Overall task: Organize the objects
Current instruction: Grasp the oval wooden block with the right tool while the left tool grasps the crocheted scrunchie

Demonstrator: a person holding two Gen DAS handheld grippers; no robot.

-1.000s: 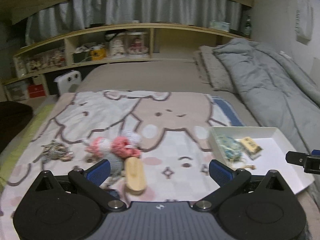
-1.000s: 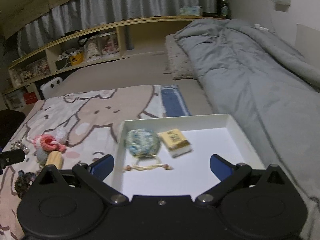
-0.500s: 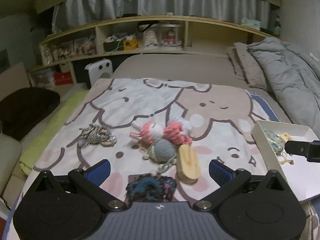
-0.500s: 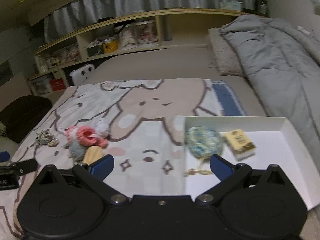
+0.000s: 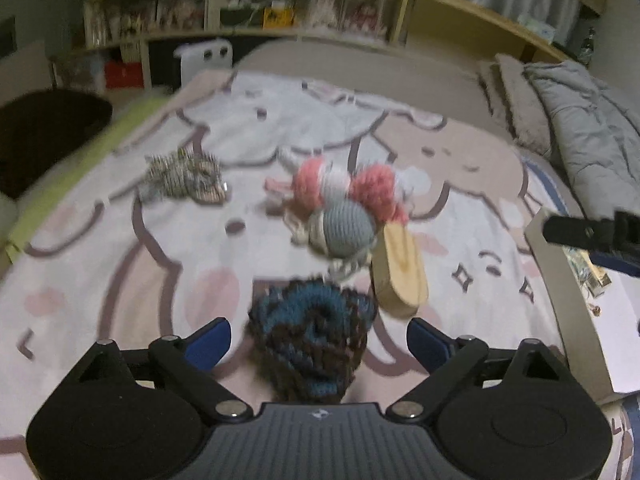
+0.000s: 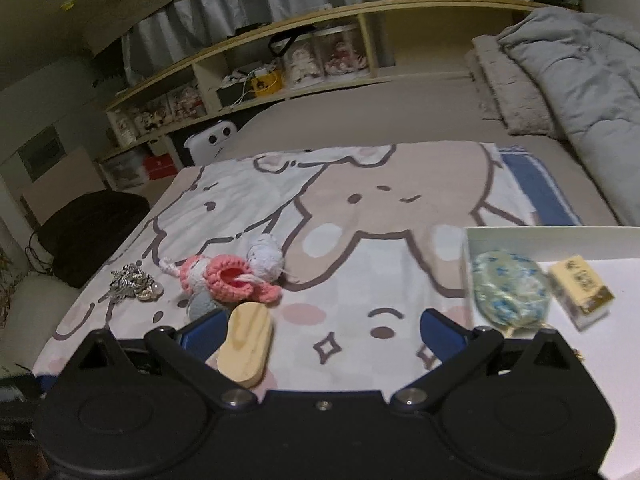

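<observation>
1. The whole left wrist view is smeared by motion, so the stitches of the dark blue knitted piece (image 5: 312,336) cannot be read.
2. The white tray (image 6: 624,364) is cut off by the right edge in both views.
3. The grey knitted ball (image 6: 200,306) is partly covered by the pink knitted pieces (image 6: 224,280).
4. The things on the shelf (image 6: 320,60) are too small to be told.
5. The print on the yellow packet (image 6: 580,284) is blurred.

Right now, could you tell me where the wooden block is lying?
The wooden block lies on the cartoon blanket, just right of the grey knitted ball; in the left wrist view it sits beyond the dark blue scrunchie.
</observation>
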